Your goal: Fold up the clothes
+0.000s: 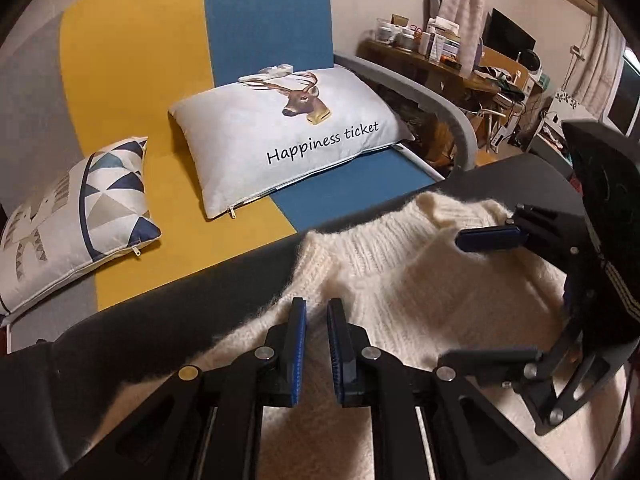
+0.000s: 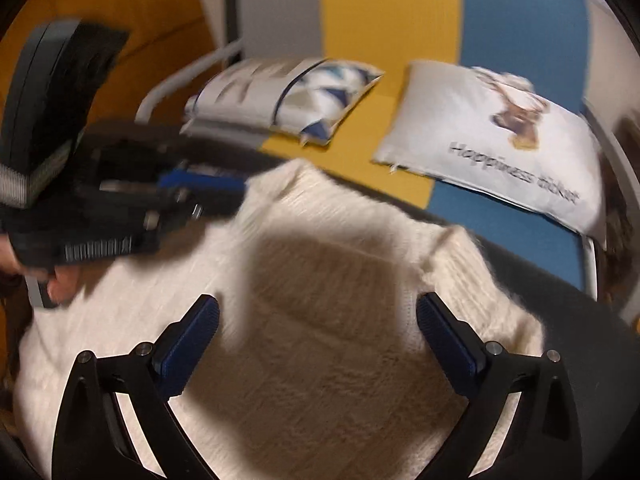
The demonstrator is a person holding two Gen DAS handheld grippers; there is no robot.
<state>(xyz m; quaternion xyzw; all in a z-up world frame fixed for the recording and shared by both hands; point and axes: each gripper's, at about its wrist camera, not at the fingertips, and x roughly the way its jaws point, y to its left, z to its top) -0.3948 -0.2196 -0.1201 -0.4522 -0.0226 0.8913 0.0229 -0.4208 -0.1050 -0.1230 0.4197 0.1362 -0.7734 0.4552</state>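
Cream sweater [image 1: 420,292] lying on dark bench [image 1: 160,312], soft, fluffy, light; best taking hold at shoulder edges. Left tool [image 1: 317,312] nearly pressed together, pinching nothing; right tool [image 2: 318,312] spreading wide above it.

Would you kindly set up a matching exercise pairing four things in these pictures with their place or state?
Things:
1. cream sweater
2. deer pillow
3. left tool
4. right tool

Descriptions:
A. jaws wide apart
B. on the blue part of the sofa
C. spread on the dark table
D. jaws nearly closed

Pairs: 1-C, 2-B, 3-D, 4-A
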